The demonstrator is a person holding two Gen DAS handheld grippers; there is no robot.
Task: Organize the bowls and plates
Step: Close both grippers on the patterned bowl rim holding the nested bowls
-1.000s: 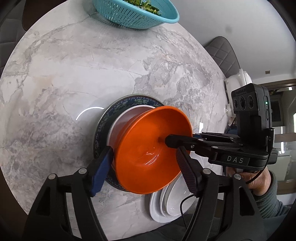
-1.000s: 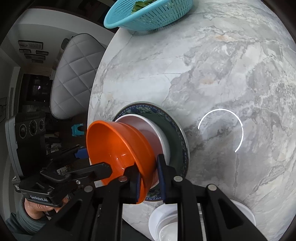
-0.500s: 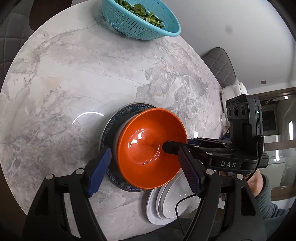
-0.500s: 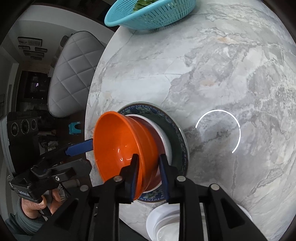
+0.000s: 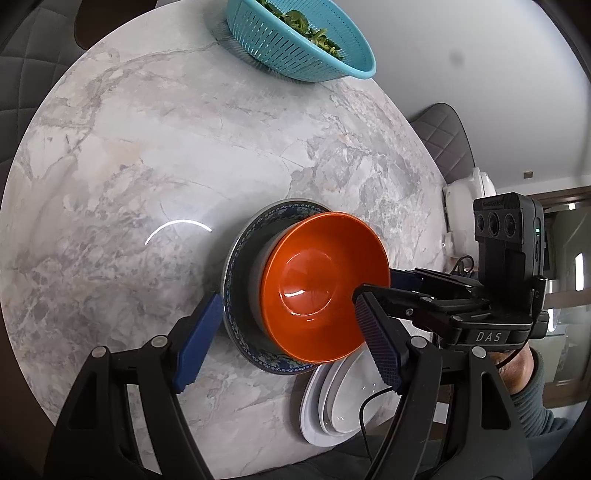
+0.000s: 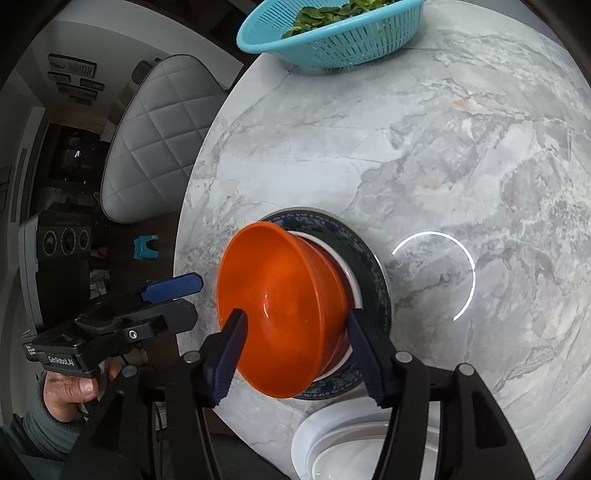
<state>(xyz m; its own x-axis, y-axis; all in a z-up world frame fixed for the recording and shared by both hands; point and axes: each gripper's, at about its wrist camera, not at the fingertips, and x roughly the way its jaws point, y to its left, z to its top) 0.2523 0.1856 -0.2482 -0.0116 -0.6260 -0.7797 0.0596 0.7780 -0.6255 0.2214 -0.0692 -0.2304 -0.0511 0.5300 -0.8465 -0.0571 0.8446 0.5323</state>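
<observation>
An orange bowl [image 5: 325, 284] [image 6: 284, 314] sits tilted in a white bowl [image 5: 263, 266] [image 6: 351, 273] on a dark blue-patterned plate [image 5: 236, 273] [image 6: 373, 266]. My right gripper [image 6: 295, 354] is open, its fingers apart on either side of the orange bowl's near rim; it also shows in the left wrist view [image 5: 376, 284]. My left gripper [image 5: 284, 343] is open and empty, just in front of the plate; it shows at the left of the right wrist view [image 6: 177, 299]. A stack of white plates [image 5: 343, 402] [image 6: 351, 443] lies at the table's near edge.
A turquoise colander [image 5: 299, 44] [image 6: 332, 33] with green leaves stands at the far edge of the round marble table [image 5: 147, 166]. Quilted chairs [image 6: 155, 140] stand around the table. A white appliance [image 5: 469, 192] is off to the right.
The right gripper has lowered the orange bowl into the white bowl and opened, letting it go. The left gripper has drawn back a little.
</observation>
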